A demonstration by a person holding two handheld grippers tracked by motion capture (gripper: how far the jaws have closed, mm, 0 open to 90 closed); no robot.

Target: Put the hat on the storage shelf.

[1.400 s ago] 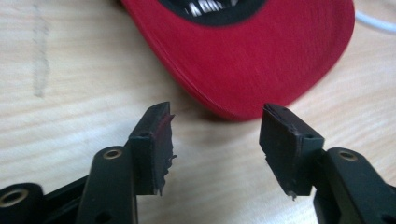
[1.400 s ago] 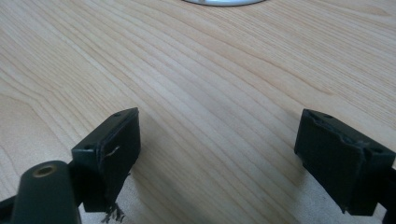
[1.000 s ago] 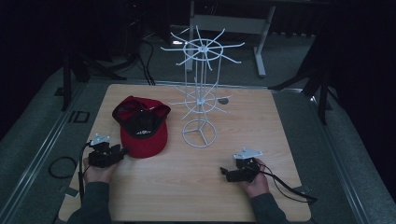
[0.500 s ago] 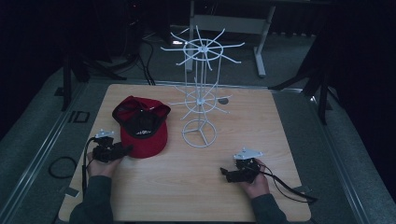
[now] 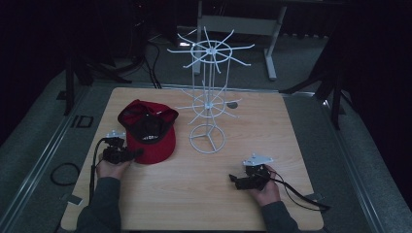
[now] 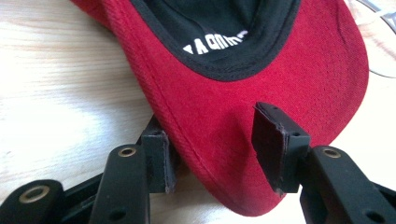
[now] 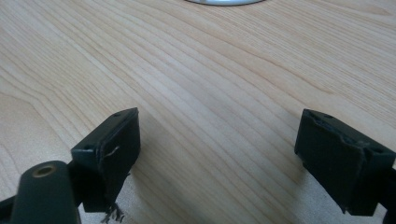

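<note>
Desk: light wood-grain top (image 5: 194, 194), seen from above in a dim room, with dark floor around it.
Cap: a red cap (image 5: 148, 131) with a black inner lining lies upside down on the left half of the desk, its brim toward the person; white lettering on the lining shows in the left tool view (image 6: 215, 42) but is too cropped to read.
Rack: a white wire display stand (image 5: 208, 92) with radiating hooks stands upright at the middle of the desk on a round ring base, just right of the cap and apart from it.
Left tool: the left tool (image 5: 121, 154), held by the left hand (image 5: 112, 167), sits at the near left edge of the cap's brim. In its own view (image 6: 212, 149) the jaws stand apart with the red brim between them; one jaw lies under the brim edge and the other above it, not pressed shut on it.
Right tool: the right tool (image 5: 243, 182), held by the right hand (image 5: 265, 187), rests low over bare desk at the near right, well apart from cap and rack. Its own view (image 7: 217, 154) shows the jaws spread wide with nothing between them.
Cables: a black cable trails from each tool toward the desk's near edge.
</note>
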